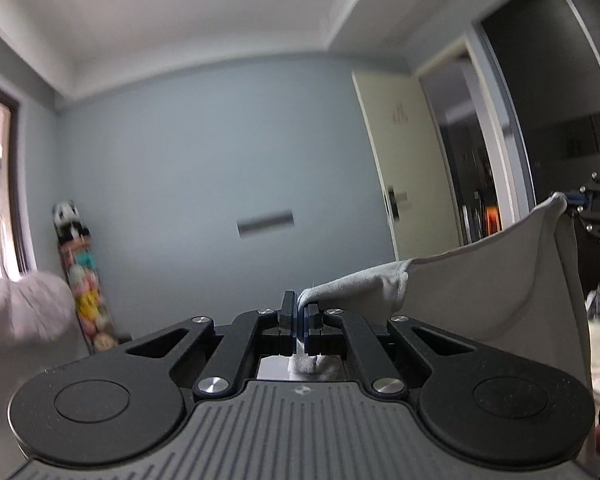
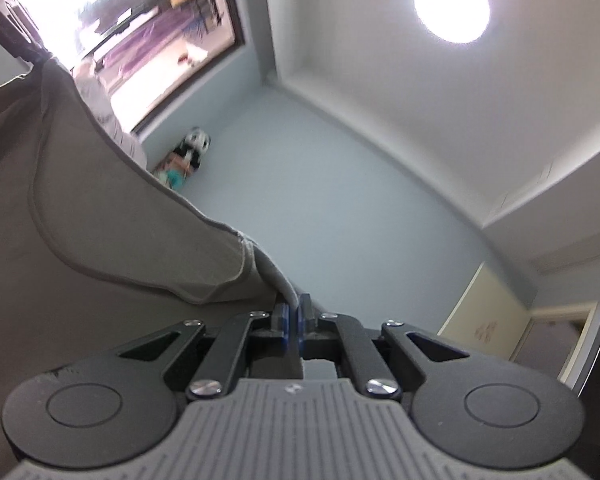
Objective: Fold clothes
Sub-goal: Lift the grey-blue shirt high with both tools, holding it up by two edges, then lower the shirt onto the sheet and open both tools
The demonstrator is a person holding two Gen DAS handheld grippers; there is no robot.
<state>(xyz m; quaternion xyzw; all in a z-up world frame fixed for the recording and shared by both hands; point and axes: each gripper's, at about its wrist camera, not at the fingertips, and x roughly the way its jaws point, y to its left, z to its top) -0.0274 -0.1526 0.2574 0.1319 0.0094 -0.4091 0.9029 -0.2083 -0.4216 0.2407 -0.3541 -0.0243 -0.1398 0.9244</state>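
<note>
Both grippers, left gripper (image 1: 298,312) and right gripper (image 2: 293,314), clench the grey garment (image 1: 480,280); its top edge stretches lengthwise between them.

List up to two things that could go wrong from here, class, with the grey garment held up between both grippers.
1. The left gripper pinches only a thin edge of the grey garment; it could slip free.
2. The right gripper also grips a narrow bunched edge, so the sagging cloth may fold unevenly.

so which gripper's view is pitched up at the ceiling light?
The right gripper, shut on the grey cotton garment; the left gripper looks level at the wall.
</note>
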